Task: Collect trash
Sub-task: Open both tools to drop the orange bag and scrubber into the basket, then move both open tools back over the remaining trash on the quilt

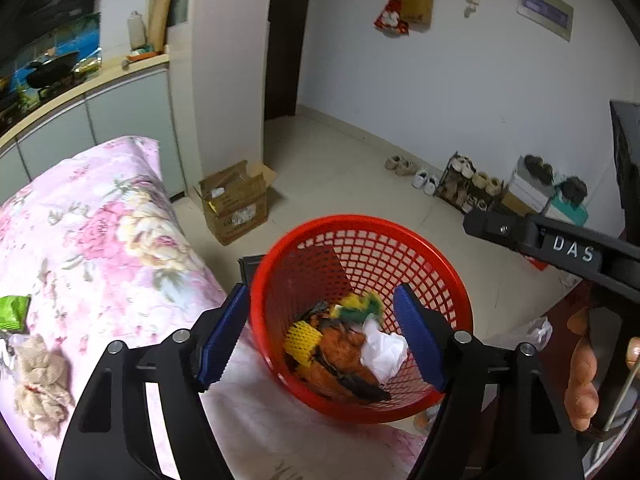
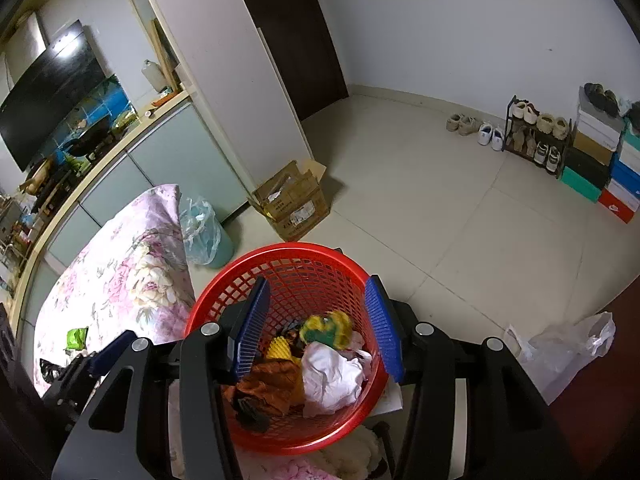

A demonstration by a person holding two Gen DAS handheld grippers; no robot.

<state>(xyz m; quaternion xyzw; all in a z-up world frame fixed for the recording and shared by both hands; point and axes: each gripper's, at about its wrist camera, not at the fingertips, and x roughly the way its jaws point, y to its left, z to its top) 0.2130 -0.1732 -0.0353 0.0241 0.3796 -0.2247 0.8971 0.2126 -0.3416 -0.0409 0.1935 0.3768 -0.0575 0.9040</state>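
A red mesh basket [image 1: 452,280] stands beside the floral bed and holds trash: yellow foam net [image 1: 303,339], orange cloth, white paper [image 1: 384,350] and a blurred yellow-green piece [image 1: 360,305]. My left gripper [image 1: 320,338] is open and empty above the basket. My right gripper [image 2: 316,328] is open and empty, also over the basket [image 2: 224,292]. The yellow-green piece [image 2: 326,326] lies on top of the pile. A green wrapper [image 1: 14,312] and a crumpled beige tissue [image 1: 40,376] lie on the bed.
The pink floral bed [image 1: 100,240] is at left. A cardboard box [image 1: 236,204] and a bagged bin [image 2: 202,232] stand on the tiled floor. A white plastic bag [image 2: 560,348] lies at right. Shoes and a shoe rack [image 2: 536,136] line the far wall.
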